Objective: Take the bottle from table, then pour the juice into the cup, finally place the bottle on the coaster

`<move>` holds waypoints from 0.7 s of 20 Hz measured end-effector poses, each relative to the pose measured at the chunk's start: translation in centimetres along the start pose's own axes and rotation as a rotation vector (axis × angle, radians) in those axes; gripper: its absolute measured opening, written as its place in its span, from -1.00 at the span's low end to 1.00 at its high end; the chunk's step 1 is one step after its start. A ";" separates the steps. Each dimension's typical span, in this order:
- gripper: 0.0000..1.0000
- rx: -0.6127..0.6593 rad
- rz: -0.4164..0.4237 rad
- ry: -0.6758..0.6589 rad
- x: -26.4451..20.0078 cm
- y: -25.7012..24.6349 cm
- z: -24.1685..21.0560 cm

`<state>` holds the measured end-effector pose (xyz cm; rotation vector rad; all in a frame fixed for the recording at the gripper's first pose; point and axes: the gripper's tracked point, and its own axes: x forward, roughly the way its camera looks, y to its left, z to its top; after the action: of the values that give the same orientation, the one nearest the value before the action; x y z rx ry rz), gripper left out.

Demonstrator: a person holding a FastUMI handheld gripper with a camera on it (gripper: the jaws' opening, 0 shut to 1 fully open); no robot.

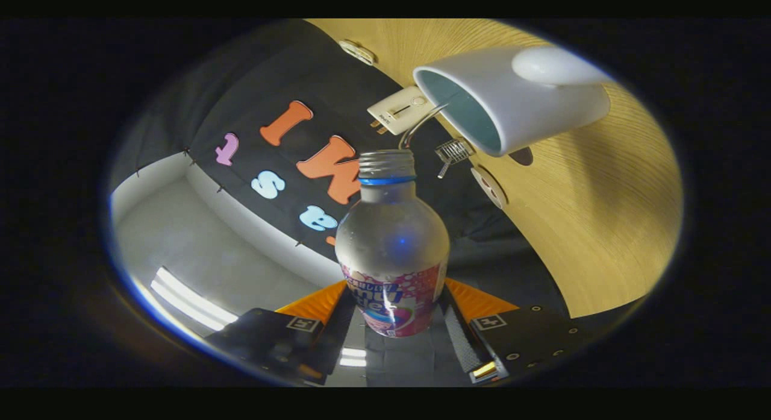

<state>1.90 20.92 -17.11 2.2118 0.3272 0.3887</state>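
Note:
A clear plastic bottle (391, 239) with a pink label and a blue neck ring sits between my fingers, and my gripper (393, 323) is shut on its labelled lower part. The bottle's open threaded mouth points forward, away from me. The whole view is rolled far over, so the wooden table (578, 227) stands like a wall beside the bottle. A white cup (512, 100) with a pale blue inside stands on that table, beyond and to the side of the bottle's mouth, its opening facing the bottle. No liquid can be made out in the bottle.
Small items lie along the table's edge near the cup: a cream adapter (399, 109), a metal ring (421, 123), a binder clip (453, 152) and a round disc (489, 187). Behind is the booth's cloth wall, with a pale ceiling and light strips (190, 302).

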 end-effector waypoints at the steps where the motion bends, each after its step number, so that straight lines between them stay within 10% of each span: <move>1: 0.52 0.002 0.003 0.002 0.0 0.2 0.0; 14: 0.52 0.059 0.062 0.012 -0.4 1.8 0.1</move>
<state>1.75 19.58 -15.85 2.2818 0.2805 0.4316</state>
